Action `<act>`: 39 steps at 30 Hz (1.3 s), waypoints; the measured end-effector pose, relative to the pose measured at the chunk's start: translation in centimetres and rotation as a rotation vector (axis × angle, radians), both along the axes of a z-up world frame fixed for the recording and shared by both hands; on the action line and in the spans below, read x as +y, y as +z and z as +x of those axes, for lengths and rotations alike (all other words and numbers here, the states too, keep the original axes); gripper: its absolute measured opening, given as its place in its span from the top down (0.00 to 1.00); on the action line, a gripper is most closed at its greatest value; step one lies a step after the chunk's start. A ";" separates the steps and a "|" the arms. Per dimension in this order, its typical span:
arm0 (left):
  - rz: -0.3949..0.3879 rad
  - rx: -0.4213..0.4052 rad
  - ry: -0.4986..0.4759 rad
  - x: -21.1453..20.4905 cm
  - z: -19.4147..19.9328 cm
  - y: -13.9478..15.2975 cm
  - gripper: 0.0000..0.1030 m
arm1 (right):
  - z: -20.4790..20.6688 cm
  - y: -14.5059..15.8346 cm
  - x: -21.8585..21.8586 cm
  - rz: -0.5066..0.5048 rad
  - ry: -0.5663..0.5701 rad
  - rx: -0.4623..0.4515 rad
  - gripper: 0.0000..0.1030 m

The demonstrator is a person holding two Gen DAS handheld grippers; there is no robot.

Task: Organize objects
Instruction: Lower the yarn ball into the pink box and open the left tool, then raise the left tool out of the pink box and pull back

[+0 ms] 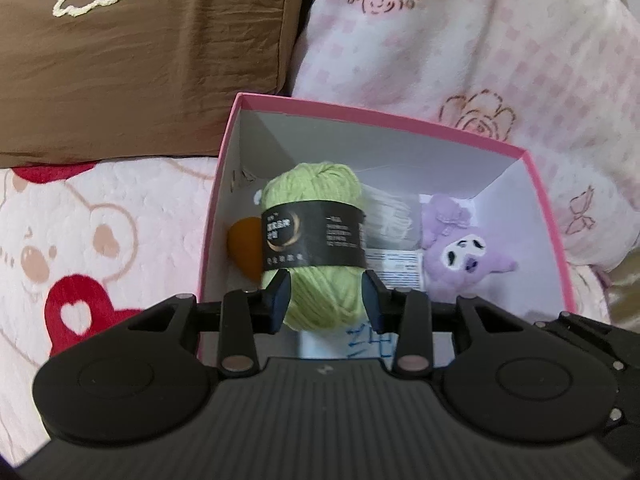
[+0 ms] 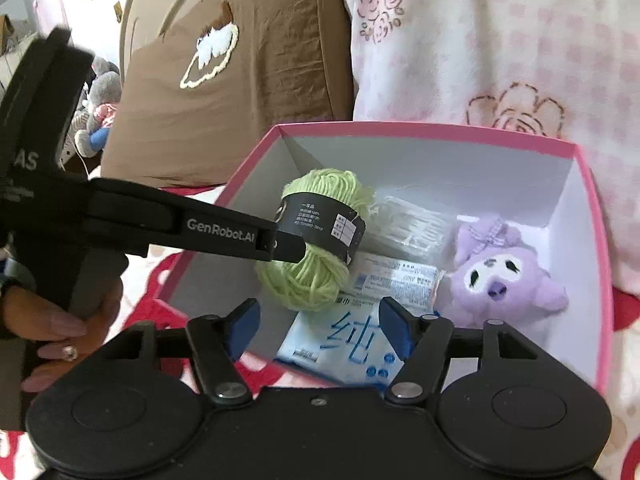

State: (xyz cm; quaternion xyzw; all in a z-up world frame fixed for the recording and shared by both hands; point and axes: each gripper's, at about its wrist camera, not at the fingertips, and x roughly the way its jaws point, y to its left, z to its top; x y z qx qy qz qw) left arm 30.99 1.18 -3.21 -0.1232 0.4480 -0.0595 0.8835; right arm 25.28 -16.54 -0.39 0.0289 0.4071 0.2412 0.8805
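My left gripper (image 1: 326,300) is shut on a green yarn ball (image 1: 316,236) with a black label and holds it over the open pink box (image 1: 400,122). In the right wrist view the left gripper (image 2: 292,246) reaches in from the left with the yarn ball (image 2: 316,276) above the pink box (image 2: 420,130). Inside the box lie a purple plush toy (image 2: 504,276), a blue-and-white tissue pack (image 2: 348,348), a white packet (image 2: 396,280) and clear plastic packets (image 2: 412,220). An orange object (image 1: 246,248) lies in the box's left corner. My right gripper (image 2: 316,328) is open and empty at the box's near edge.
The box sits on a pink bedspread (image 1: 80,240) with bear and heart prints. A brown pillow (image 1: 140,52) stands behind on the left and a pink floral blanket (image 1: 500,40) behind on the right. Grey plush toys (image 2: 100,108) lie far left.
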 end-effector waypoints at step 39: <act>0.033 -0.017 -0.016 -0.5 -18.0 9.1 0.43 | -13.9 8.3 -6.3 -0.130 -0.202 -0.102 0.20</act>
